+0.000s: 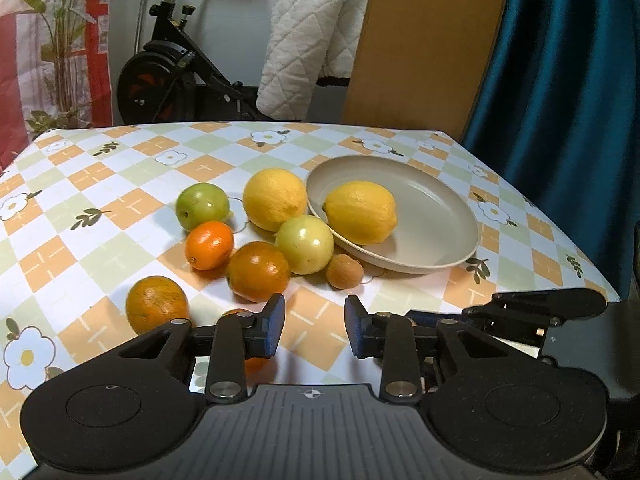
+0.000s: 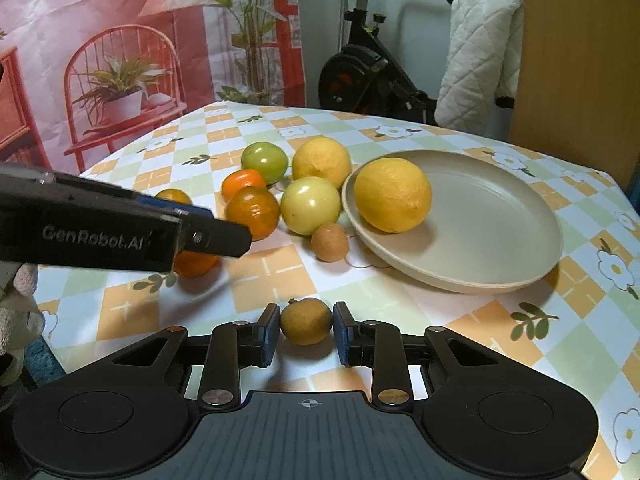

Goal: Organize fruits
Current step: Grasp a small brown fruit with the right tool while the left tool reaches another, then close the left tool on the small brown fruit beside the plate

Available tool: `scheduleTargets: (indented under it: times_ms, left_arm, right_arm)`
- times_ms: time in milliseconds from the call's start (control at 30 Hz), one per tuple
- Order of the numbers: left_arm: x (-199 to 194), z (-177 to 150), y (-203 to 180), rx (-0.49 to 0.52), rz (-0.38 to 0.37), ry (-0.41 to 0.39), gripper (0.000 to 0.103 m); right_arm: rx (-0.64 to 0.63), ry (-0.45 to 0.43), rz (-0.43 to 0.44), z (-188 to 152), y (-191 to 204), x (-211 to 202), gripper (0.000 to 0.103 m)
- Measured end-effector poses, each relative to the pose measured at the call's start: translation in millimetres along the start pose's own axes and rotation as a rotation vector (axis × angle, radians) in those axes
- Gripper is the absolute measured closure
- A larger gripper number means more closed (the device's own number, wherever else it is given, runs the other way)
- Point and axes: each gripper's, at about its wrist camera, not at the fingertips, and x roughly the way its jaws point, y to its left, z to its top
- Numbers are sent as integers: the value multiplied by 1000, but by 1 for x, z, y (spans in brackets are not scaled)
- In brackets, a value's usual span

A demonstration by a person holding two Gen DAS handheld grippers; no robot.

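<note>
Step in hand: picking small brown fruit with my right gripper; pads pinch it from both sides, fruit low over tablecloth, near side of plate

My left gripper: jaws apart, nothing between them, hovering by oranges

Next, I judge: lift, carry to plate, set beside lemon already there, gently so nothing rolls

Right view alone shows pinched fruit; left view alone shows my left jaws' bare gap and orange beside them

The black two-finger right gripper is angling downward, its blue-padded fingers pressing something small between them. The black left gripper is angling downward too, fingers parted on nothing.
</note>
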Motion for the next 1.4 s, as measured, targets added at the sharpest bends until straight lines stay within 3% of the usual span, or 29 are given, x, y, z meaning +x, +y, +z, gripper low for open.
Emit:
scheduleTargets:
  times_ms: [400, 533, 933, 1133, 1400]
  left_arm:
    - [29, 16, -11, 15, -43, 33, 69]
    - [37, 20, -14, 36, -51, 32, 77]
    - [51, 31, -22, 88, -63, -12, 77]
    - [58, 31, -29, 153, -45, -10, 77]
    - [57, 26, -25, 163, -57, 14, 77]
  right_arm:
    - [12, -31, -44, -3, -14, -6, 77]
    - [29, -36, -43, -3, -18, -7, 77]
    - [50, -30, -29, -4, -23, -3, 77]
    - [56, -24, -27, -4, -24, -1, 77]
    - [58, -21, -28, -4, -23, 0, 77]
